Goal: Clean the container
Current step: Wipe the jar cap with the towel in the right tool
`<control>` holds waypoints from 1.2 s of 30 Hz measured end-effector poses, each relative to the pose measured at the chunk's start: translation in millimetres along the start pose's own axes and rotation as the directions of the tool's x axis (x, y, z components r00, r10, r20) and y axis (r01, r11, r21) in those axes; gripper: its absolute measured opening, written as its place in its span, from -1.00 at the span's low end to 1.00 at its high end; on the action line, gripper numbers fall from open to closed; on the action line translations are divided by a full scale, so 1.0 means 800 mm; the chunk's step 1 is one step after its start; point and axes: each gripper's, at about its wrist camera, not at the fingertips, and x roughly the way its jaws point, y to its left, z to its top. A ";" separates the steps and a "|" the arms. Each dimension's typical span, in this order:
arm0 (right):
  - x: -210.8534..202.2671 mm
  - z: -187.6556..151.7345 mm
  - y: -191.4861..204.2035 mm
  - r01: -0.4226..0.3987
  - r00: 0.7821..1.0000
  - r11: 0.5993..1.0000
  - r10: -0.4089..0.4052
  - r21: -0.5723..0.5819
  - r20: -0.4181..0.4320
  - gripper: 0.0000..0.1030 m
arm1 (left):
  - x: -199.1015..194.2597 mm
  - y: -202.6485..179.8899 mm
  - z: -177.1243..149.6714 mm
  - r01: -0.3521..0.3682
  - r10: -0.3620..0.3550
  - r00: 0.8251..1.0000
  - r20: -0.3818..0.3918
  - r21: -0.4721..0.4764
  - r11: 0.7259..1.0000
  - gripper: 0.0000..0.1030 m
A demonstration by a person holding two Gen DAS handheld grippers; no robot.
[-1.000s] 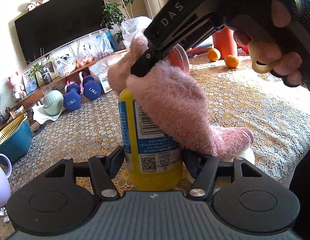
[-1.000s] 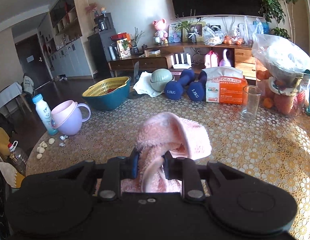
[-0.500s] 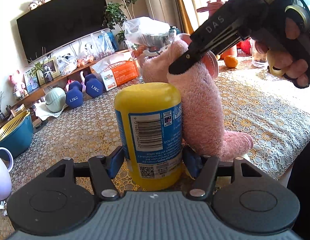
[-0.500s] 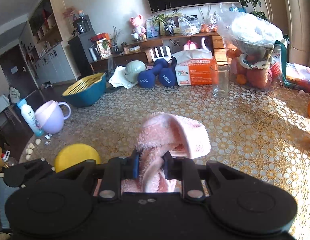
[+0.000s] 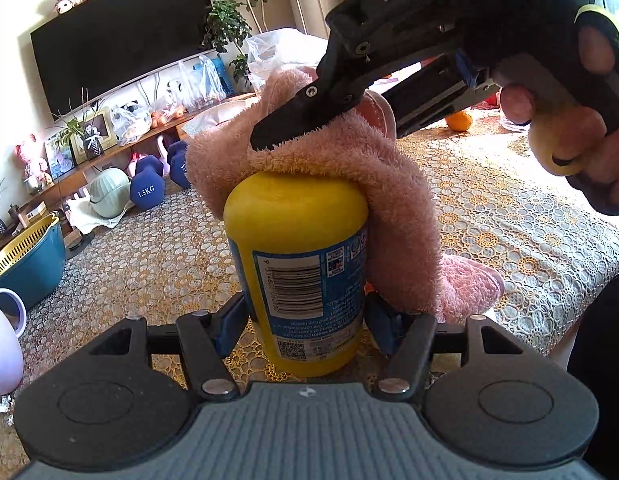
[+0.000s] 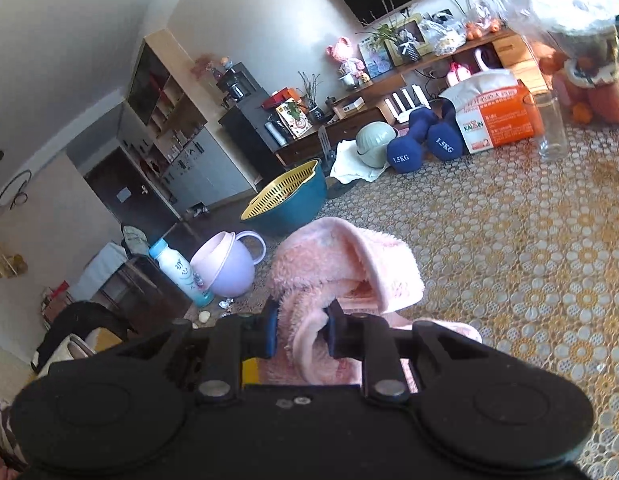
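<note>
A yellow container with a blue label stands upside down on the lace tablecloth, and my left gripper is shut on its lower part. A fluffy pink cloth lies draped over the container's top and hangs down its right side. My right gripper comes in from the upper right, shut on that cloth and pressing it onto the top. In the right wrist view the pink cloth bunches between the right gripper, with a sliver of the yellow container showing below.
The table with its gold lace tablecloth stretches right and back. On it stand an empty glass, blue dumbbells, an orange box, a teal basket, a lilac cup, a small white bottle and oranges.
My right gripper has brought the pink cloth back from the container's right side onto its top, and the right wrist view has tilted. The left gripper kept hold of the container.
</note>
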 end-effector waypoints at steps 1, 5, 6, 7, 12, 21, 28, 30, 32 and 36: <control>0.002 -0.001 -0.005 0.001 1.000 1.000 -0.001 0.020 0.001 -0.60 | 0.001 0.000 0.001 0.000 0.000 1.000 0.000 -0.001 1.000 0.23; 0.005 -0.006 -0.021 -0.019 1.000 0.996 0.018 0.091 0.015 -0.60 | 0.002 0.002 0.001 0.005 -0.005 1.000 0.001 -0.013 1.000 0.23; 0.006 -0.007 -0.023 -0.027 0.999 0.994 0.025 0.109 0.021 -0.60 | 0.002 0.002 0.002 0.007 -0.007 1.000 0.001 -0.015 1.000 0.23; 0.007 -0.008 -0.027 -0.033 0.999 0.991 0.030 0.128 0.026 -0.60 | 0.002 0.003 0.001 0.009 -0.009 1.000 0.002 -0.016 1.000 0.23; 0.008 -0.016 -0.046 -0.015 0.999 0.978 0.007 0.210 0.037 -0.60 | 0.000 0.000 -0.001 0.008 -0.008 1.000 0.007 -0.005 1.000 0.23; 0.007 -0.041 -0.033 0.164 0.981 0.986 -0.160 0.030 -0.110 -0.64 | 0.000 0.002 0.001 0.014 -0.014 1.000 -0.002 -0.012 1.000 0.23; -0.046 -0.039 0.024 0.318 0.940 0.892 -0.340 -0.320 -0.014 -0.65 | 0.001 0.003 0.001 0.014 -0.014 1.000 -0.006 -0.012 1.000 0.23; -0.061 -0.041 0.037 0.296 0.949 0.891 -0.314 -0.345 0.005 -0.65 | 0.001 0.004 0.000 0.016 -0.016 1.000 -0.007 -0.019 1.000 0.23; -0.071 -0.045 0.046 0.257 0.962 0.902 -0.272 -0.347 0.006 -0.65 | 0.001 0.006 0.000 0.018 -0.019 1.000 -0.010 -0.025 1.000 0.23; -0.067 -0.057 0.063 0.143 0.984 0.918 -0.172 -0.370 -0.047 -0.65 | 0.001 0.006 0.002 0.020 -0.020 1.000 -0.016 -0.031 0.999 0.23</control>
